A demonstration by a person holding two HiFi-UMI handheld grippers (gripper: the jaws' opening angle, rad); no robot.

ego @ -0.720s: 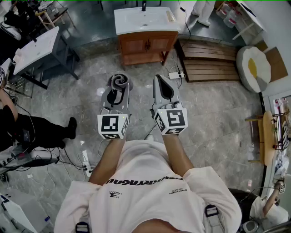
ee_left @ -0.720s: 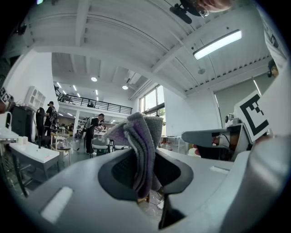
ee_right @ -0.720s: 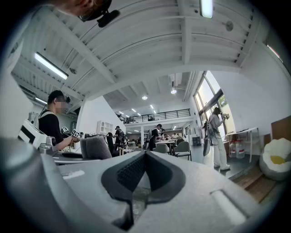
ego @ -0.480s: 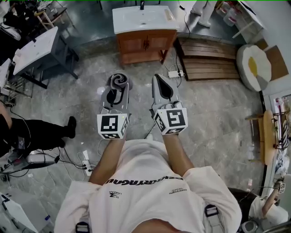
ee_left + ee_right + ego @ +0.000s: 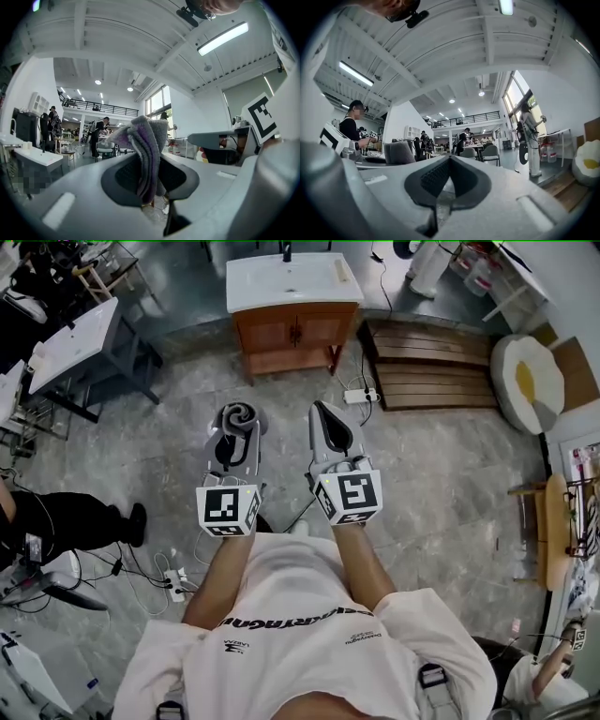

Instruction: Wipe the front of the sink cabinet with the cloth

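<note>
Clamping the rolled grey-purple cloth (image 5: 143, 150) between its jaws, the left gripper (image 5: 235, 426) hangs above the grey floor (image 5: 441, 465), with the cloth sticking out past the jaw tips and touching nothing else. Wooden sink cabinet (image 5: 295, 334) with its white basin top (image 5: 281, 282) stands on the floor straight ahead, near the far edge of the head view and well apart from the cloth. Right gripper (image 5: 330, 427) is level with the left and just beside it, jaws closed together on nothing; a slatted wooden pallet (image 5: 427, 362) lies on the floor right of the cabinet.
</note>
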